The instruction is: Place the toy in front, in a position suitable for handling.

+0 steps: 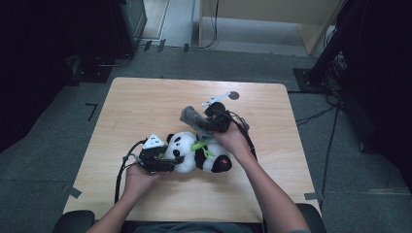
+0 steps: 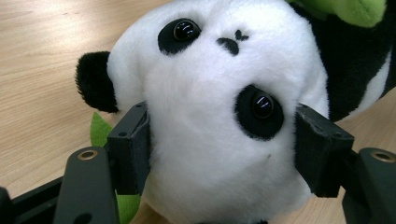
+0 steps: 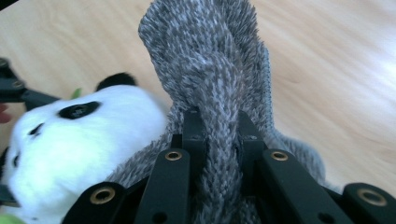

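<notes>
A black-and-white plush panda (image 1: 197, 151) lies on its back on the wooden table (image 1: 145, 102), with green leaf trim on its chest. My left gripper (image 1: 163, 160) is shut on the panda's head (image 2: 210, 116), one jaw pressing each cheek. My right gripper (image 1: 204, 121) is shut on a grey fuzzy knit cloth (image 3: 210, 84), pinching a fold between its jaws just above the panda. In the high view the grey cloth (image 1: 192, 116) sticks out to the left of that gripper, behind the panda.
The table's edges are in view all round, with grey carpet beyond. Black cables (image 1: 119, 172) trail from both grippers over the table's near side. A dark stand (image 1: 311, 73) and cables sit on the floor at the far right.
</notes>
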{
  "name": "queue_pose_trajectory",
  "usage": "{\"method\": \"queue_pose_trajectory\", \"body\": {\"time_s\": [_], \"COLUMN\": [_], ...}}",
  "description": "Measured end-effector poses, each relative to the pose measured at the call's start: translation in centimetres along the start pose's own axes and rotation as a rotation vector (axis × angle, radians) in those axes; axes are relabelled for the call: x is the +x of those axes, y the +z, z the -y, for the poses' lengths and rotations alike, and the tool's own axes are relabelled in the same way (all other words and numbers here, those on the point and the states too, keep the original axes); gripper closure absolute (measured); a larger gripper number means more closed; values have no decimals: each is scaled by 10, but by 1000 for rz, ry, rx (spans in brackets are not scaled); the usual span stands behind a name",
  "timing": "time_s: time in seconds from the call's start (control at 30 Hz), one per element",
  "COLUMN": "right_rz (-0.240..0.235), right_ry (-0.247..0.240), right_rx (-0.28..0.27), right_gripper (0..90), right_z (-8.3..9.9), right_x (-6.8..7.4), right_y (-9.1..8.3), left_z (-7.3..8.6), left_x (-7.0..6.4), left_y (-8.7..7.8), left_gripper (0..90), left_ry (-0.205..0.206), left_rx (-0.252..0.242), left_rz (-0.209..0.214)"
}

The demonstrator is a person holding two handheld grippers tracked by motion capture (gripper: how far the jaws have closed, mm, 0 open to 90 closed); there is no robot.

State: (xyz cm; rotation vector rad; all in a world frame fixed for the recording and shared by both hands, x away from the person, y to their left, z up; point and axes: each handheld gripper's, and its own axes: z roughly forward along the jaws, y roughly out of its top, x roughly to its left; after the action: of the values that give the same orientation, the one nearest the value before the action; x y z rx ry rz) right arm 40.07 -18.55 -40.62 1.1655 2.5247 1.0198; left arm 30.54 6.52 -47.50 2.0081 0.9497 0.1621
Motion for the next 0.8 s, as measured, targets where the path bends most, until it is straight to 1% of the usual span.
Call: {"method": "queue_pose_trajectory", "body": {"time_s": [0.03, 0.1, 0.17, 0.2, 0.23, 0.3, 0.37, 0.4, 0.47, 0.53, 0.57, 0.67, 0.7, 0.73, 0.8], "right_rz": [4, 24, 28, 28, 25, 28, 34, 45, 42, 37, 27, 7, -9, -25, -52], "right_ry": [12, 28, 37, 37, 39, 60, 67, 63, 69, 69, 66, 41, 37, 20, -2], "right_rx": [-4, 6, 9, 9, 6, 2, -12, -23, -33, -52, -66, -103, -115, -131, -141], "right_gripper": [803, 803, 803, 803, 803, 802, 802, 802, 803, 802, 802, 802, 802, 801, 801], "right_z": [1, 4, 6, 6, 6, 7, 7, 7, 6, 3, 0, -7, -9, -12, -15], "right_x": [-4, -10, -14, -14, -16, -21, -23, -24, -25, -23, -21, -11, -6, 0, 11], "right_y": [-2, -4, -4, -4, -5, -9, -13, -15, -20, -26, -31, -38, -41, -42, -42], "left_z": [0, 0, -1, -1, -1, 0, 0, 0, 0, 0, 0, 0, 0, 0, 1], "left_x": [0, 1, 1, 1, 1, 1, 1, 1, 1, 1, 1, 1, 1, 1, 0], "left_y": [0, 0, 0, 0, 0, 0, 0, 0, 0, 0, 0, 0, 0, 0, -1], "left_gripper": [307, 307, 307, 307, 307, 306, 306, 306, 305, 304, 303, 299, 298, 296, 291], "left_ry": [0, -2, -6, -7, -7, -5, -2, -2, 0, -1, 1, 1, 2, 2, 7], "left_rx": [0, 1, 0, 1, 0, -4, -4, -7, -6, -7, -7, -9, -10, -10, -13], "left_rz": [0, 1, 3, 4, 5, 7, 7, 6, 4, 5, 4, 4, 3, 3, 2]}}
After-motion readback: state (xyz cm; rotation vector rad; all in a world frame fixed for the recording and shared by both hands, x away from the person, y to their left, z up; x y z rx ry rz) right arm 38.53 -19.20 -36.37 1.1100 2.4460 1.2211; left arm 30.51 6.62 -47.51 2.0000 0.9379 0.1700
